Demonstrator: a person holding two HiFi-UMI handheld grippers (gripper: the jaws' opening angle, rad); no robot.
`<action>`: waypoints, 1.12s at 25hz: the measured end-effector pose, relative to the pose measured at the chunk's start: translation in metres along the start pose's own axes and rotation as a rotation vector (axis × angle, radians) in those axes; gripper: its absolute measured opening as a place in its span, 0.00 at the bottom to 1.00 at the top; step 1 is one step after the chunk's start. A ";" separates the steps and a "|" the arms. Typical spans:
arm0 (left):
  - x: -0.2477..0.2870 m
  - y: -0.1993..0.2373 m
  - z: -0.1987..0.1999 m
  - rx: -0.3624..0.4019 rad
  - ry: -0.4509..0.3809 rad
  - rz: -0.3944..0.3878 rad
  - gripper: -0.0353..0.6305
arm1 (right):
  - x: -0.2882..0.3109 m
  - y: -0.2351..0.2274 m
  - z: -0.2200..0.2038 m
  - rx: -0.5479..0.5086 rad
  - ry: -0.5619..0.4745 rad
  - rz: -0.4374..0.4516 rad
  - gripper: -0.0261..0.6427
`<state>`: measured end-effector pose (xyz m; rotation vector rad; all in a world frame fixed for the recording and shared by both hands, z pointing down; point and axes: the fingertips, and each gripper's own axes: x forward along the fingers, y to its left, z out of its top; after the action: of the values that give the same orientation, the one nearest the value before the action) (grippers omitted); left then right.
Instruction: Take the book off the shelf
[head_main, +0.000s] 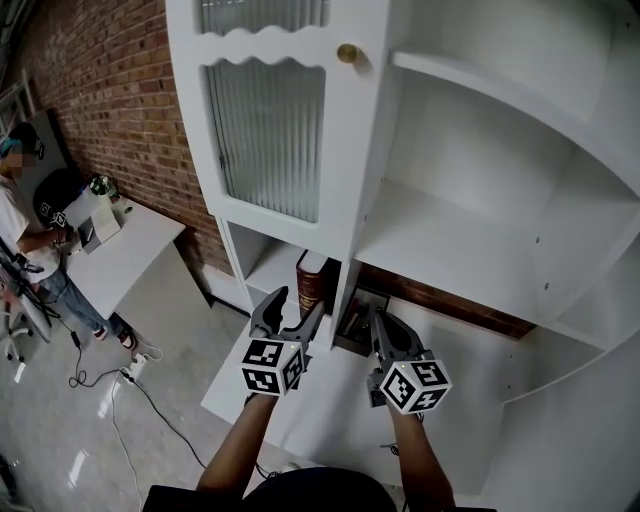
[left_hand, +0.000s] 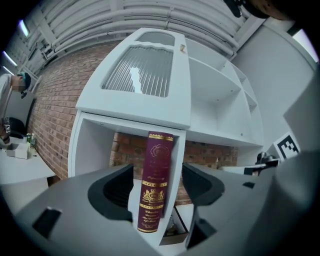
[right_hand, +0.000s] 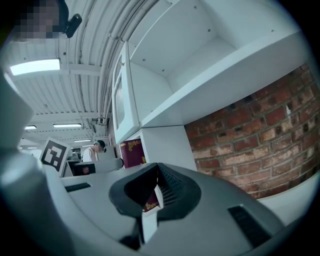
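A maroon book (head_main: 312, 279) with gold print stands upright in the low compartment of the white shelf unit (head_main: 470, 240), against its right divider. My left gripper (head_main: 295, 306) is right in front of it, open. In the left gripper view the book's spine (left_hand: 156, 182) stands between the two pads with a gap on each side. That gripper (left_hand: 159, 189) touches nothing. My right gripper (head_main: 384, 335) hovers to the right, before the neighbouring compartment, its jaws together and empty. The right gripper view shows that gripper (right_hand: 156, 192) and the book (right_hand: 131, 152) off to its left.
Above the book's compartment is a ribbed glass door (head_main: 268, 130) with a brass knob (head_main: 347, 53). A small dark framed object (head_main: 356, 320) lies in the compartment right of the book. At far left a person (head_main: 25, 220) sits at a white table (head_main: 130, 250), with cables (head_main: 120, 385) on the floor.
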<state>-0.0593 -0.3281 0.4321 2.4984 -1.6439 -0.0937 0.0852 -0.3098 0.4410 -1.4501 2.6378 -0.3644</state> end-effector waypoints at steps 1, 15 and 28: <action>0.003 0.001 0.000 0.002 0.002 0.000 0.51 | 0.000 -0.002 -0.001 0.002 0.001 -0.004 0.07; 0.034 0.005 -0.010 -0.003 0.032 0.003 0.55 | 0.006 -0.021 -0.006 0.005 0.015 -0.031 0.07; 0.053 0.012 -0.011 0.011 0.041 -0.012 0.55 | 0.010 -0.040 -0.015 0.008 0.033 -0.076 0.07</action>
<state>-0.0476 -0.3808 0.4469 2.5010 -1.6184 -0.0345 0.1094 -0.3361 0.4655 -1.5585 2.6091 -0.4088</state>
